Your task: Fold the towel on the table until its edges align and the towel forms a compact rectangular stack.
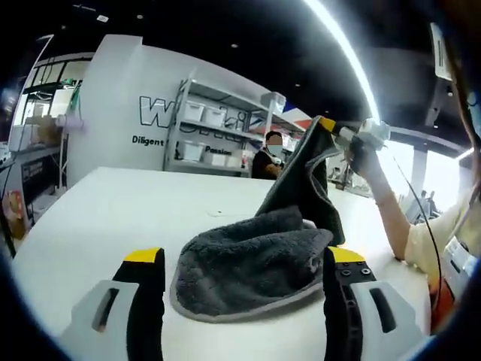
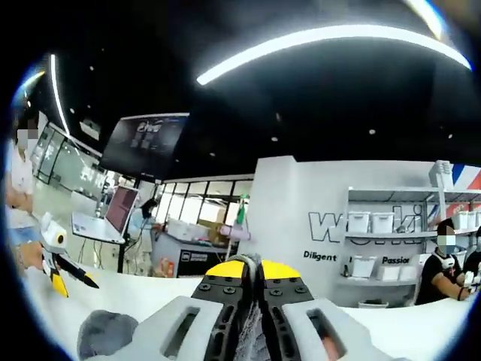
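Towel (image 1: 252, 267): dark grey with a paler hem, lying in a loose heap on the white surface (image 1: 98, 218), one corner drawn up and away to the right in the left gripper view. No edges are aligned; the fold is judged to be at an early stage.

Raised corner: a strip of cloth runs from the heap up to the right gripper (image 1: 331, 129), seen in the left gripper view held by a hand (image 1: 368, 154). In the right gripper view, grey cloth sits pinched between that gripper's yellow tips (image 2: 252, 272).

Right jaws: closed down on the towel corner.

Left jaws: spread wide, holding nothing; the left gripper (image 1: 244, 259) hovers low with the heap between and beyond its tips. Whether the tips touch the cloth cannot be told.

Step in hand: judged to be lifting one corner to spread the towel before folding.

Advice: the left gripper should seek the neighbouring corner along the pale hem and take it cleanly, one layer only. Both corners should then rise together so the cloth hangs flat, not twisted.

Risk: the bunched heap hides the remaining corners; a grab into the middle would trap several layers and spoil alignment.

Surroundings: shelving with white bins (image 1: 210, 131) against a lettered wall (image 1: 124, 113); a seated person (image 1: 267, 162) beyond the surface.
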A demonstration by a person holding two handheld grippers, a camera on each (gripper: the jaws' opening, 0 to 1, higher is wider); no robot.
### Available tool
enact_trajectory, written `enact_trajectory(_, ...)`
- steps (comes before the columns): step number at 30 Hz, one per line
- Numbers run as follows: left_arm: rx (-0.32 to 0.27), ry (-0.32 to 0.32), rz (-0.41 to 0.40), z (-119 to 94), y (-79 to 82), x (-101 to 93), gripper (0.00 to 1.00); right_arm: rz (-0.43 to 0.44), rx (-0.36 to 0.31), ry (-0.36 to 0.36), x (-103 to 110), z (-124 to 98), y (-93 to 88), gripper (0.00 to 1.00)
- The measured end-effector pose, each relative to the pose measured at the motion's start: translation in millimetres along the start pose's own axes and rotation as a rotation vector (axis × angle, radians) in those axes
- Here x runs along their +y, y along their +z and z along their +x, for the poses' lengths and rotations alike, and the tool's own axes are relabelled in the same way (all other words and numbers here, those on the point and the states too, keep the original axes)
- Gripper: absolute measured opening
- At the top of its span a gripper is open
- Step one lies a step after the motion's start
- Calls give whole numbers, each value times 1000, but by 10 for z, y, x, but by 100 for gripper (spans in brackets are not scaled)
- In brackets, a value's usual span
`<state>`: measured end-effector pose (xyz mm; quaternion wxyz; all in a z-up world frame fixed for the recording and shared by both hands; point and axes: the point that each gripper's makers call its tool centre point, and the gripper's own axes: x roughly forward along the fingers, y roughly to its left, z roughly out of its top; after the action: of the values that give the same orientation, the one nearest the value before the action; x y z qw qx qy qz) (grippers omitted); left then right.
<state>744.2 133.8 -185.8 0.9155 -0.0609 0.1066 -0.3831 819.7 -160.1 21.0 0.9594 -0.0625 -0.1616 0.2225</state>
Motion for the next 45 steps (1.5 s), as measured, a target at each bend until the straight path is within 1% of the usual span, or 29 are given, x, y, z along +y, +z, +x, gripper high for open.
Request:
enact_trajectory(8, 8, -2, -3, 9, -17, 2, 84, 3, 59, -73, -309, -7, -227, 1)
enact_trajectory(16, 23, -2, -3, 21, -55, -2, 84, 56, 106, -135, -544, -24, -470, 1)
enact_trajectory(21, 27, -3, -5, 26, -69, -13, 84, 107, 110, -148, -638, -25, -543, 1)
enact_trajectory(28, 34, -6, 0, 27, -84, -27, 84, 106, 137, -181, -749, -48, -673, 1)
enact_trajectory(30, 37, -8, 2, 27, -90, -35, 84, 104, 170, -221, -879, -86, -780, 1)
enact_trajectory(32, 38, -6, 3, 27, -92, -29, 84, 112, 188, -245, -966, -119, -849, 1)
enact_trajectory(33, 39, -5, 3, 26, -93, -27, 84, 128, 199, -264, -1032, -149, -902, 1)
enact_trajectory(36, 40, -3, 5, 24, -98, -28, 84, 152, 220, -292, -1171, -187, -984, 1)
enact_trajectory(40, 43, -1, 6, 26, -107, -27, 84, 155, 263, -321, -1258, -250, -1134, 1)
enact_trajectory(45, 48, -1, 5, 31, -116, -23, 84, 141, 322, -335, -1321, -257, -1351, 1)
